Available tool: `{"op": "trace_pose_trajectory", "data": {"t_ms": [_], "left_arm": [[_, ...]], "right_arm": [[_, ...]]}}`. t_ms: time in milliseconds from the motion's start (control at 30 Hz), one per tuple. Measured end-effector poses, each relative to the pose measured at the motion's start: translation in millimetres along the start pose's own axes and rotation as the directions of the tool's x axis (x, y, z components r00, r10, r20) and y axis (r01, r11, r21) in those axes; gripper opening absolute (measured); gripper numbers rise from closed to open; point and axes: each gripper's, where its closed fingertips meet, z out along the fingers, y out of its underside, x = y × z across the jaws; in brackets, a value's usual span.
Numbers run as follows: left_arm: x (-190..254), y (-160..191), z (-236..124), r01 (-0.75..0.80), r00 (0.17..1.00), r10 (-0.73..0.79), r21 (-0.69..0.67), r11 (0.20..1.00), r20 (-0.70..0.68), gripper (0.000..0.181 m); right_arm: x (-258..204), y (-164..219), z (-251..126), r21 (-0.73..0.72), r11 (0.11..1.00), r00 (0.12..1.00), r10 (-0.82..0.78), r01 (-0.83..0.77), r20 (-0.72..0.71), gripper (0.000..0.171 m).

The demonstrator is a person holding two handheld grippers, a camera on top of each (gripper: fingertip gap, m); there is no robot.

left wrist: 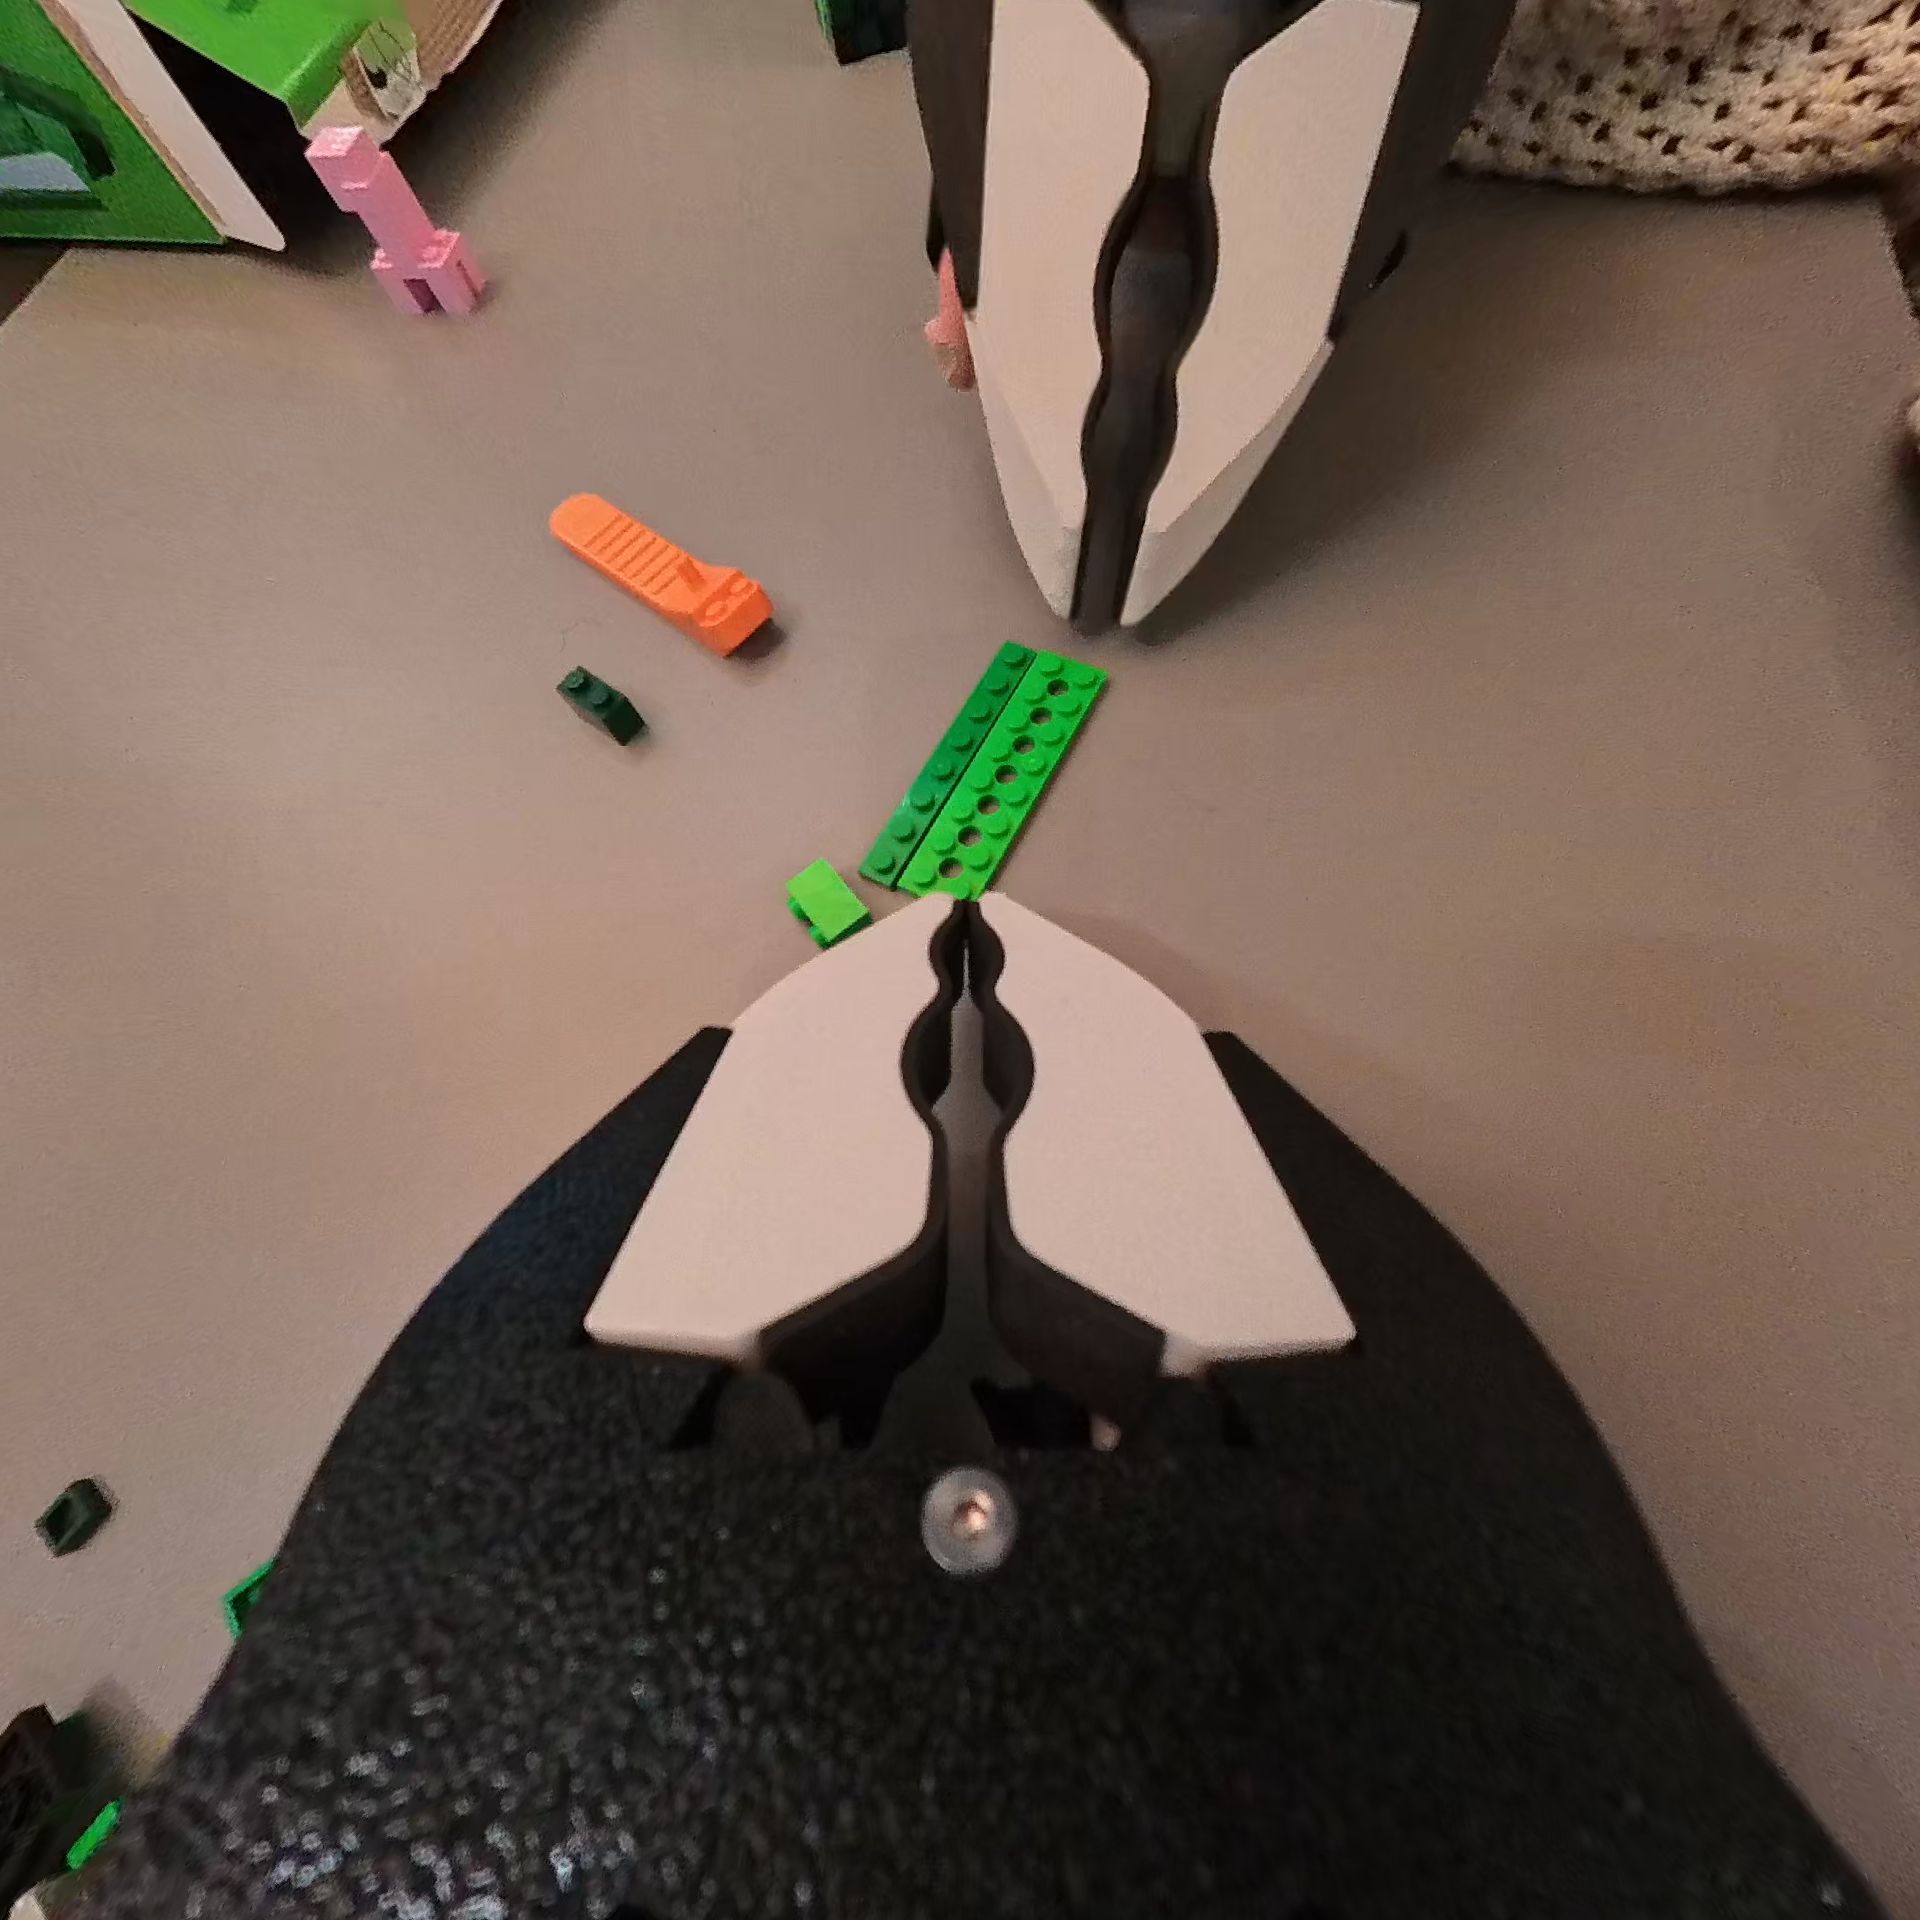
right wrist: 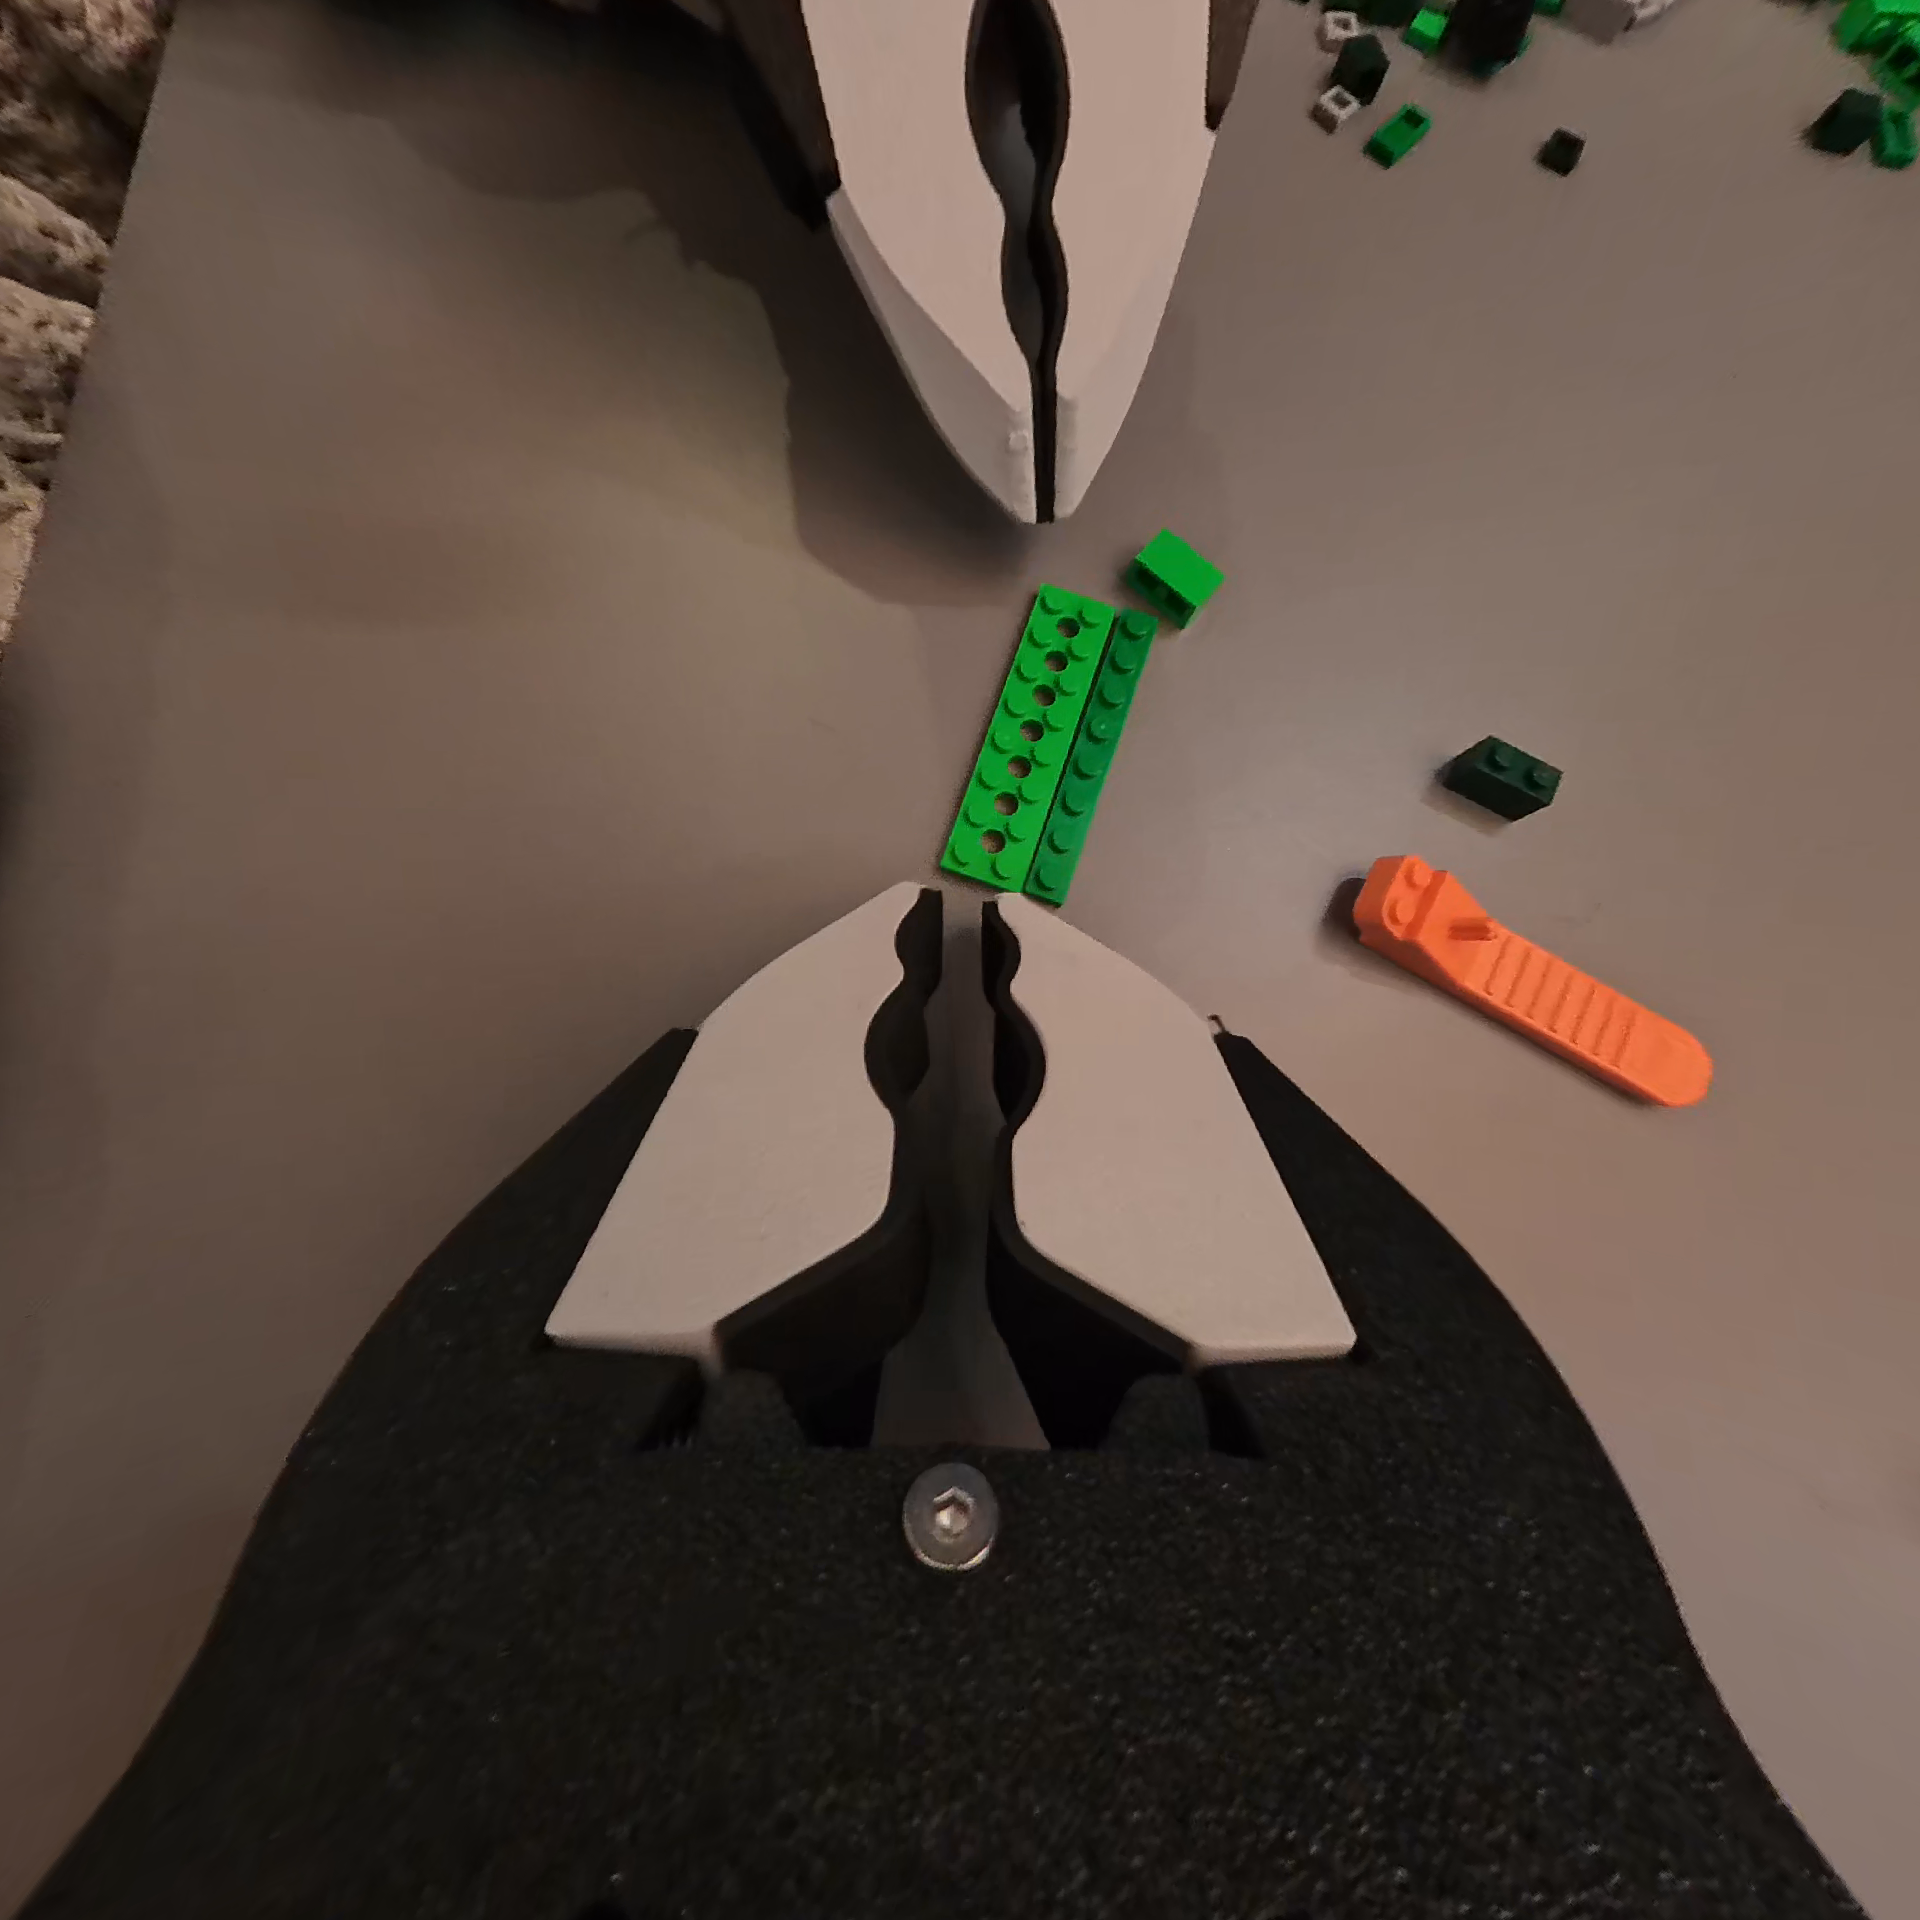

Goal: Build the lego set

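Green plates, the bright holed two-wide plate (right wrist: pixel 1029 740) beside the darker one-wide strip (right wrist: pixel 1096 755), lie loose between my empty left gripper (left wrist: pixel 966 906), pinched closed, and right gripper (right wrist: pixel 961 896), slightly parted: I risk skidding them apart.

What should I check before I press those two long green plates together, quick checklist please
1. Bright green plate and darker narrow plate lie flat, side by side, studs up: ok.
2. Left gripper at one end of the pair, jaws shut, holding nothing: ok.
3. Right gripper at the other end, jaws slightly apart, holding nothing: ok.
4. Small green brick clear of the plates: ok, but close.
5. Plates touching along their length: cannot tell.
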Motion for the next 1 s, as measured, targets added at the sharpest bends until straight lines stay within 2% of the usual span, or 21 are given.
{"op": "trace_pose_trajectory", "data": {"t_ms": [333, 533, 733, 1000], "left_arm": [[-2, 0, -1, -0.029, 0.999, 0.029, 0.008, 1.0, 0.016, 0.0], [-13, -10, -9, -0.093, 0.989, 0.081, 0.094, 0.991, 0.125, 0.0], [-28, -22, -22, -0.115, 0.969, 0.064, 0.207, 0.972, 0.24, 0.0], [-32, -26, -28, -0.144, 0.951, 0.067, 0.238, 0.961, 0.302, 0.0]], "right_arm": [[-4, 2, 6, -0.023, 0.999, 0.999, 0.022, -0.021, 0.024, 0.01], [-6, -2, 9, 0.0, 0.999, 0.999, 0.04, -0.04, 0.031, 0.011], [-5, -1, 8, 0.006, 0.999, 0.998, 0.047, -0.048, 0.03, 0.011], [-4, -1, 9, -0.025, 1.0, 1.0, 0.015, -0.015, -0.009, 0.011]]}}
